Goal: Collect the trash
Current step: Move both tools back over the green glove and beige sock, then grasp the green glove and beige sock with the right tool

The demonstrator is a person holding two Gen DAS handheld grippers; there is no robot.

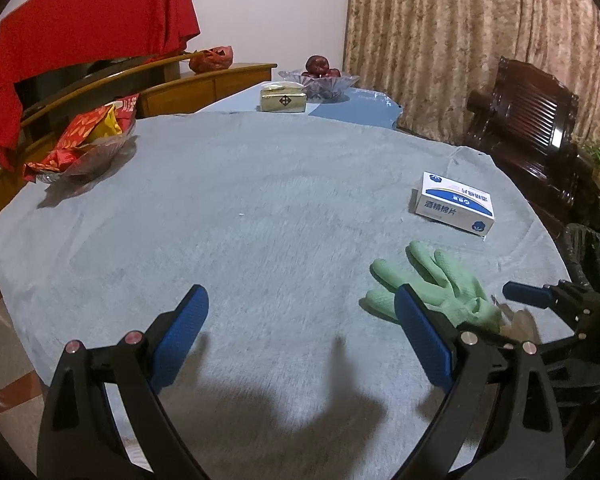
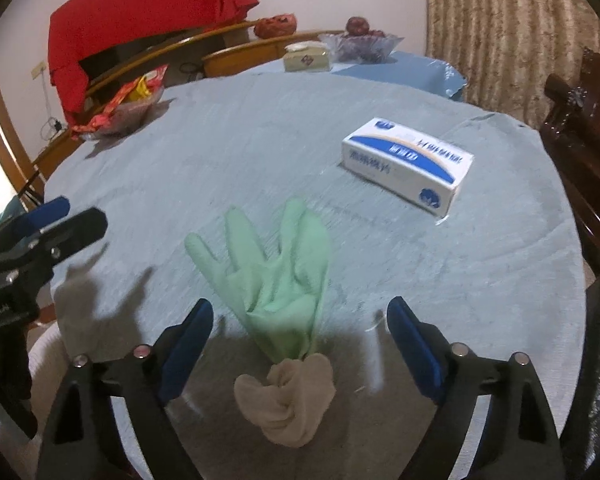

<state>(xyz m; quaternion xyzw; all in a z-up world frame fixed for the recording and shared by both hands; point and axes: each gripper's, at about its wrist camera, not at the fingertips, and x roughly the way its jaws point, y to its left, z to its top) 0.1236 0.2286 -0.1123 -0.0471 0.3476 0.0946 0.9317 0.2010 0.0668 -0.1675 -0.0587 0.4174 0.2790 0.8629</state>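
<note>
Fingers spread wide on the right gripper (image 2: 300, 320), blue pads apart and pressing on nothing, and between them on the grey cloth (image 2: 260, 152) lies the green glove (image 2: 272, 276). Its cuff end points back toward the gripper and its finger tips fan away across the table. Touching that cuff, right at the near edge, sits a crumpled beige sock (image 2: 286, 396), bunched into a lump, also lying between the open fingers. Neither pad touches glove or sock as far as the right wrist view shows.

Over on the left, the left gripper (image 1: 300, 320) is released too, jaws gaping over bare cloth, with its own shadow below it. From that camera the glove sits just beyond the right-hand blue pad, partly hidden behind it, and the tip of the other gripper pokes in at the far right edge.

Further out, a white and blue box (image 2: 406, 164) rests flat on the cloth, apart from the glove, beyond it and to the right. Across the table, a glass bowl (image 1: 84, 160) holds red and yellow snack packets near the left rim. At the far end, where a blue tablecloth (image 1: 360, 110) shows past the grey one, there is a tissue pack (image 1: 282, 98) and beside it a glass dish of dark red fruit (image 1: 320, 76). A dark wooden chair (image 1: 528, 120) stands at the right side, patterned curtains (image 1: 460, 24) hang behind, and a red cloth (image 1: 92, 36) drapes over the wooden furniture at the back left.
</note>
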